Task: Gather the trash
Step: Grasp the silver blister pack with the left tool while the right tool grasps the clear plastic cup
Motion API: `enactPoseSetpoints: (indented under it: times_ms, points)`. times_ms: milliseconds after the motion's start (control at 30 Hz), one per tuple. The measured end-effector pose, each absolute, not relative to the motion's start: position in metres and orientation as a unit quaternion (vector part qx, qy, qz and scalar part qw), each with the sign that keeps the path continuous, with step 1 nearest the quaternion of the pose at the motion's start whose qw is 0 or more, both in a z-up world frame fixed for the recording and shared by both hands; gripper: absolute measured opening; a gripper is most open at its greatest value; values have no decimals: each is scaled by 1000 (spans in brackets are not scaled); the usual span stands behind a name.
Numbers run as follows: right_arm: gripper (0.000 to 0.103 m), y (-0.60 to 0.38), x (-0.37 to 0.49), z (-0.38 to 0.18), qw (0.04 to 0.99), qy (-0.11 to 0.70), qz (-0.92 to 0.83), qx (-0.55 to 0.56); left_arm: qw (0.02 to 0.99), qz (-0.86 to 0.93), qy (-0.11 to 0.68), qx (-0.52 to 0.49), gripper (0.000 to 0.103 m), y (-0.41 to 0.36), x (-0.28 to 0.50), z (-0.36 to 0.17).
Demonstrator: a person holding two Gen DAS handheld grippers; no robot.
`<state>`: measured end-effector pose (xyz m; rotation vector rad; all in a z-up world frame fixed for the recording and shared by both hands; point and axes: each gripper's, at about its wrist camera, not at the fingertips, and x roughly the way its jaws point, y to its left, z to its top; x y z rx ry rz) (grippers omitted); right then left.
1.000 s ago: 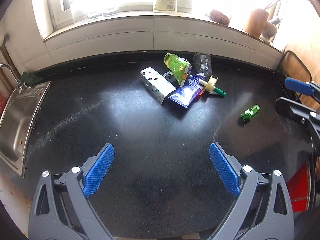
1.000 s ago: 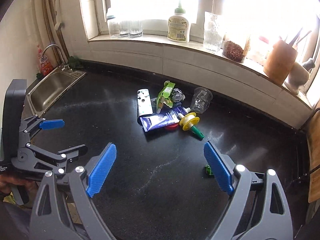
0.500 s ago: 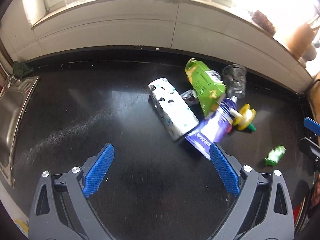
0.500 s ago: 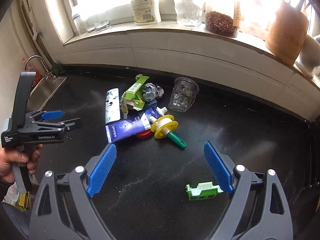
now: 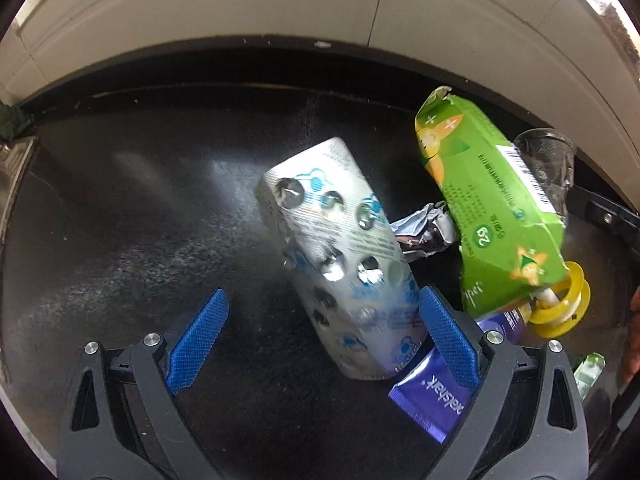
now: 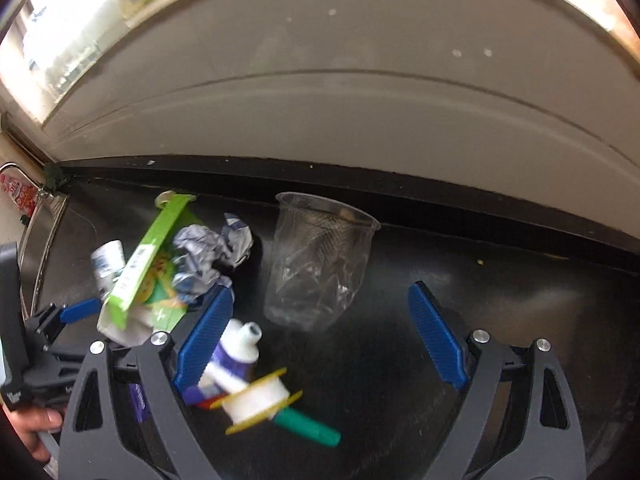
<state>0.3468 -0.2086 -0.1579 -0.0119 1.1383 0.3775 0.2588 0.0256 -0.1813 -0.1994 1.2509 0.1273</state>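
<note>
Trash lies in a pile on the black counter [image 5: 120,240]. My left gripper [image 5: 322,308] is open just above a silver blister pack [image 5: 340,248], whose near end lies between the fingers, close to the right pad. Right of it are a green carton [image 5: 488,208], crumpled foil [image 5: 424,232], a purple tube [image 5: 436,396] and a yellow spool [image 5: 564,312]. My right gripper [image 6: 320,294] is open, and a clear plastic cup [image 6: 320,268] stands upright just beyond the gap. The carton [image 6: 148,264], foil [image 6: 212,252], tube [image 6: 236,352] and spool [image 6: 256,404] sit by its left finger.
A white tiled wall [image 6: 360,100] rises right behind the pile. A steel sink [image 6: 36,240] lies at the far left. A small green scrap [image 5: 588,368] lies at the right edge. A hand [image 6: 28,428] holds the left gripper's handle, low on the left.
Both grippers have come forward and down onto the pile, so the trash looms much larger. The blister pack now reaches between the left fingers; the cup now faces the right gripper's gap.
</note>
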Motion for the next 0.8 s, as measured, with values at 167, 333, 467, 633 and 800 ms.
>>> enactPoseSetpoints:
  times_ms: [167, 333, 467, 633, 800]
  points:
    - [71, -204, 361, -177, 813, 556, 173, 5, 813, 55, 573, -87, 85, 25, 265, -185]
    - [47, -203, 358, -174, 818, 549, 174, 4, 825, 31, 558, -88, 43, 27, 264, -177]
    - [43, -202, 345, -157, 828, 534, 172, -1, 834, 29, 546, -80, 39, 34, 249, -165]
    - [42, -207, 321, -124, 845, 505, 176, -6, 850, 26, 521, -70, 38, 42, 222, -133]
    - [42, -212, 277, -85, 862, 473, 183, -14, 863, 26, 501, -64, 38, 45, 183, -103]
